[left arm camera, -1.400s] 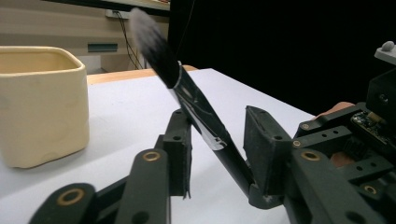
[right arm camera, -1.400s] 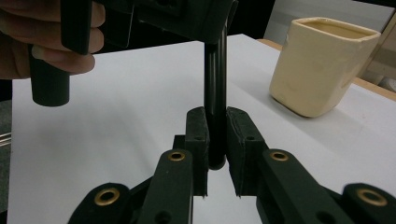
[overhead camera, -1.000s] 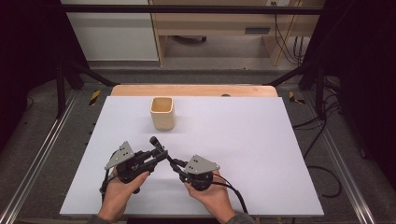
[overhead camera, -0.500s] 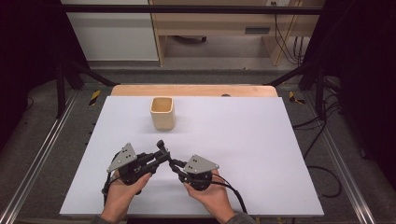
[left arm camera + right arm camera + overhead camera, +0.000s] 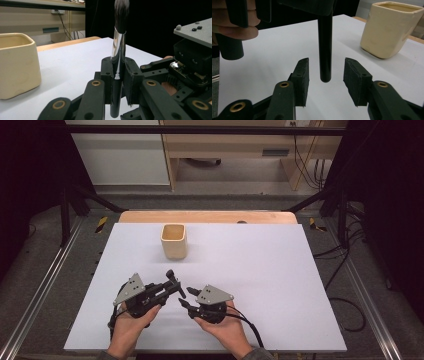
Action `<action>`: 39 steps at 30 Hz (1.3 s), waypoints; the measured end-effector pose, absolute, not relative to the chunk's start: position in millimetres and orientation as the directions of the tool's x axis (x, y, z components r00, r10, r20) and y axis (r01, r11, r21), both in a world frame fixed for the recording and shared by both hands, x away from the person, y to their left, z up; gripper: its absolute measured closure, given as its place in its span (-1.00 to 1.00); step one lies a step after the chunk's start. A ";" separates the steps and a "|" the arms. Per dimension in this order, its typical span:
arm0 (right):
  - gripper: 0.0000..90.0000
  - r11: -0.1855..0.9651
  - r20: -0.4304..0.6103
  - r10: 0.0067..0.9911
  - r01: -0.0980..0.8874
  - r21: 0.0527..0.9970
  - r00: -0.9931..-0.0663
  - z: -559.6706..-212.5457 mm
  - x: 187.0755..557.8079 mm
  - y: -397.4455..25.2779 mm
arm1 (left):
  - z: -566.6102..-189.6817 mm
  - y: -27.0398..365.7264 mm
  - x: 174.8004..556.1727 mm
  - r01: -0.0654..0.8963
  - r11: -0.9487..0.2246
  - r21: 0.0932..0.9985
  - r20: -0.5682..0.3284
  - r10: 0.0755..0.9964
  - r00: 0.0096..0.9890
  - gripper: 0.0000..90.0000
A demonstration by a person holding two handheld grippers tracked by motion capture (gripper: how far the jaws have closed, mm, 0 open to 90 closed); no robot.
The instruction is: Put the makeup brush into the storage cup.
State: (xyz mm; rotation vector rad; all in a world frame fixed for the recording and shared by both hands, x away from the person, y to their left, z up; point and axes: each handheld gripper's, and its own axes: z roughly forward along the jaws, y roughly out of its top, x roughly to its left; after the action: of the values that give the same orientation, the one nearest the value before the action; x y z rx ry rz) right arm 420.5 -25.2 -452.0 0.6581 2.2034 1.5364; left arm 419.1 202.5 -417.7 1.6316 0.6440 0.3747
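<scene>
Left gripper (image 5: 117,75) clamped on brush (image 5: 118,47), bristles up. Right gripper (image 5: 325,75) wide open, straddling handle end, holding nothing. Risk: off-centre closure knocks brush askew before reaching cup (image 5: 174,241).

Black brush (image 5: 117,75), cream cup (image 5: 174,241)

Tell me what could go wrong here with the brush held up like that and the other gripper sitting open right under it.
1. The left gripper clamps the brush on its smooth, shiny handle; it might slide or tilt.
2. The right gripper is open with the handle end between its jaws, untouched; closing off-centre could knock the brush askew.
3. The cream cup stands close beyond both grippers; a wide swing might tip it.
</scene>
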 end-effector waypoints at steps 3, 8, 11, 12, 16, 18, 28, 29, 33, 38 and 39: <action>0.08 0.295 -0.035 0.577 0.169 0.940 -0.816 -451.7 420.9 -25.4 | -417.0 203.1 418.7 0.191 -0.053 0.980 -0.120 0.607 0.785 0.75; -0.12 0.288 -0.038 0.581 0.162 0.944 -0.813 -450.7 421.6 -25.7 | -417.4 203.7 419.0 0.186 -0.058 0.981 -0.112 0.614 0.782 0.75; -0.20 0.284 -0.039 0.580 0.157 0.946 -0.814 -450.0 422.0 -26.0 | -417.0 205.1 419.1 0.180 -0.049 0.982 -0.112 0.619 0.778 0.75; -0.23 0.284 -0.040 0.580 0.156 0.946 -0.814 -449.8 422.1 -26.0 | -417.0 205.1 419.1 0.180 -0.049 0.982 -0.112 0.619 0.778 0.75; -0.41 0.288 -0.053 0.584 0.146 0.946 -0.810 -449.8 422.2 -25.5 | -416.2 206.7 418.6 0.166 -0.038 0.985 -0.106 0.625 0.774 0.75; -0.44 0.289 -0.056 0.584 0.144 0.946 -0.810 -449.6 422.6 -25.8 | -416.0 207.1 418.5 0.163 -0.036 0.986 -0.104 0.627 0.772 0.75; -0.69 0.286 -0.046 0.592 0.156 0.945 -0.805 -444.7 430.7 -36.3 | -415.3 210.9 418.2 0.133 -0.035 0.990 -0.080 0.644 0.761 0.75; -0.73 0.278 -0.037 0.591 0.161 0.947 -0.806 -442.9 431.9 -39.6 | -415.3 211.4 418.2 0.133 -0.034 0.991 -0.079 0.646 0.759 0.75; -0.76 0.258 -0.021 0.588 0.162 0.952 -0.809 -440.4 434.4 -45.1 | -415.2 213.0 418.4 0.129 -0.033 0.991 -0.077 0.649 0.757 0.75; -0.78 0.257 -0.035 0.598 0.151 0.955 -0.800 -436.5 437.0 -54.8 | -414.7 214.5 418.1 0.122 -0.036 0.992 -0.069 0.654 0.754 0.75; -0.78 0.257 -0.035 0.598 0.151 0.955 -0.800 -436.5 437.0 -54.8 | -414.6 214.9 418.1 0.122 -0.034 0.992 -0.070 0.654 0.753 0.75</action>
State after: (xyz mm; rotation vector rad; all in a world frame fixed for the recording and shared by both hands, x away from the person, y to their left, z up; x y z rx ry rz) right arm 437.0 -54.8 -436.5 0.6823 2.1437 1.5604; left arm 418.1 214.9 -414.6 1.5721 0.6446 0.4794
